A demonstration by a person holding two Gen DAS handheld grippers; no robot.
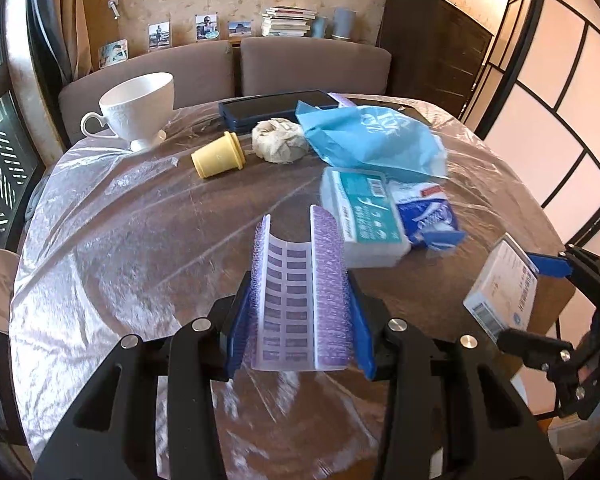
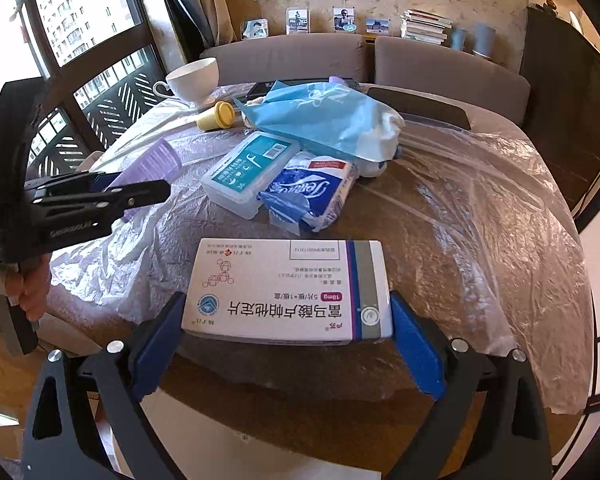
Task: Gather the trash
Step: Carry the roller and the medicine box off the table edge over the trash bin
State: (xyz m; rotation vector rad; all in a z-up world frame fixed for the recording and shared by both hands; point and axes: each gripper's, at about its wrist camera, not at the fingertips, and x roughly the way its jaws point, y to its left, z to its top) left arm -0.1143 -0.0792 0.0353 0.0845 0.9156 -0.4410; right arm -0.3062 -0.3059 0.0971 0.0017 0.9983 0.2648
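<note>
Trash is held in both grippers above a round counter [image 1: 112, 248] draped in crinkled clear plastic. A curved purple bristled sheet [image 1: 296, 288] is clamped between the narrowly set jaws of the left gripper [image 1: 298, 300]; its lower end is hidden behind the blue pads. A white medicine box [image 2: 288, 292] is pinched at its short ends by the widely spread jaws of the right gripper [image 2: 288, 320], printed face up and its text upside down to the camera. In the left wrist view that box is seen only edge-on at the right.

On the counter, a blue plastic bag [image 1: 364, 136] covers part of a dark flat case [image 1: 268, 110] and a dark slab behind it, whose nature cannot be made out. A crumpled paper wad [image 1: 278, 142] is half tucked under the bag in the right wrist view. A clear lidded box with a teal label [image 2: 248, 172] lies touching a torn tissue pack [image 2: 312, 196]. A yellow cup [image 1: 218, 156] lies on its side near a white teacup [image 1: 138, 108].

The near left part of the counter is bare; its right edge lies beside a paper screen, and sofa backs stand behind its far edge. Both grippers are pitched steeply downward. Fingers of the person's hand [image 2: 32, 292] are seen on the left gripper's handle.
</note>
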